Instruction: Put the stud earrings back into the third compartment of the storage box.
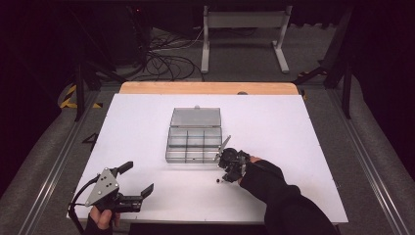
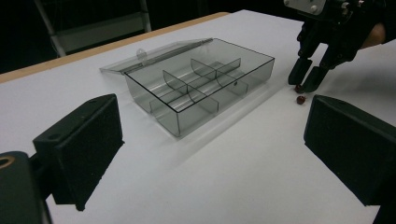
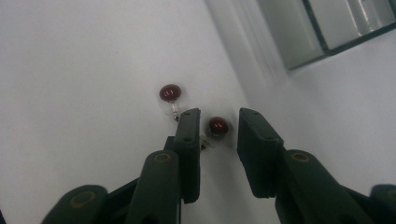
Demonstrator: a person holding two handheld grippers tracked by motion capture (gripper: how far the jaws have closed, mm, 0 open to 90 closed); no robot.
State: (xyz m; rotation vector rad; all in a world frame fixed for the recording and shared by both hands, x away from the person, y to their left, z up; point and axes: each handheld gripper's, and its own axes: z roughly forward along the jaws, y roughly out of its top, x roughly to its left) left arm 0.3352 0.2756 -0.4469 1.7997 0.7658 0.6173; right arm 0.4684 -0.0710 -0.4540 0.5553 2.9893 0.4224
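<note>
Clear compartment box (image 1: 193, 143), lid folded back flat, at the table's (image 1: 303, 127) middle. Just off its near right corner lie two dark red earrings, each a round bead on a short post. The right gripper (image 3: 218, 128), tips down, straddles one earring (image 3: 218, 126) — jaws narrowed but not touching it (post runs toward the left-hand jaw). The other earring (image 3: 170, 93) lies just outside that jaw. The left gripper (image 1: 137, 178) rests well left of the box, jaws wide apart — nothing between them.
</note>
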